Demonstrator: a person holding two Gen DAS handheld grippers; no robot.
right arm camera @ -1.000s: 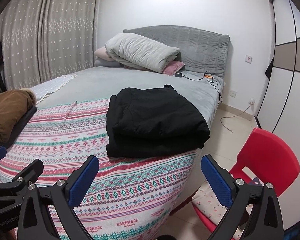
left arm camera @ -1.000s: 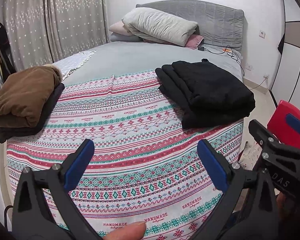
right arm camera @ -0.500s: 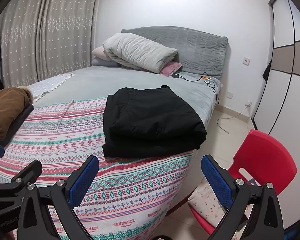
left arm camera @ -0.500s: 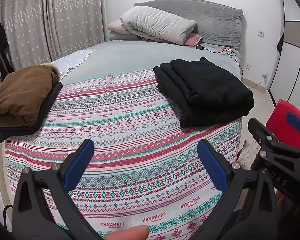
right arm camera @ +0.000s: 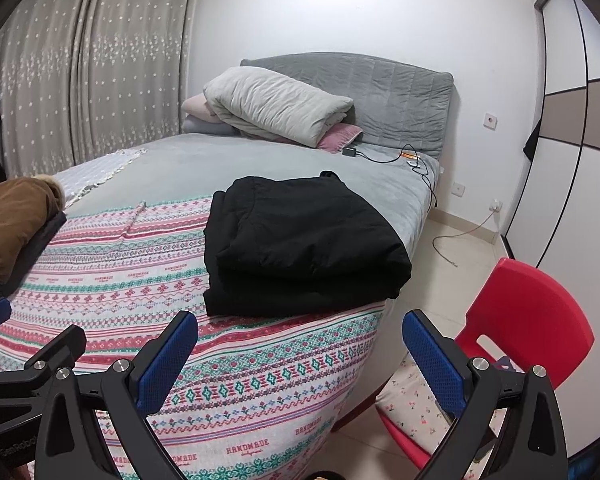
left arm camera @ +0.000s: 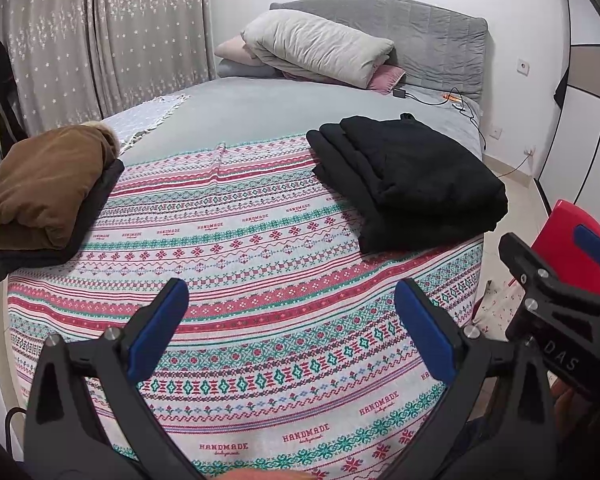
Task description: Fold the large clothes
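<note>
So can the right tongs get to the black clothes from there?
Probably yes. The right tongs hang open in front of the folded black clothes, with only bare patterned blanket between them. They are not touching yet, so they need to move forward.

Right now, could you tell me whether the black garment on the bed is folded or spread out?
Folded: the black garment lies as a compact stack of layers on the patterned blanket, edges doubled over.
</note>
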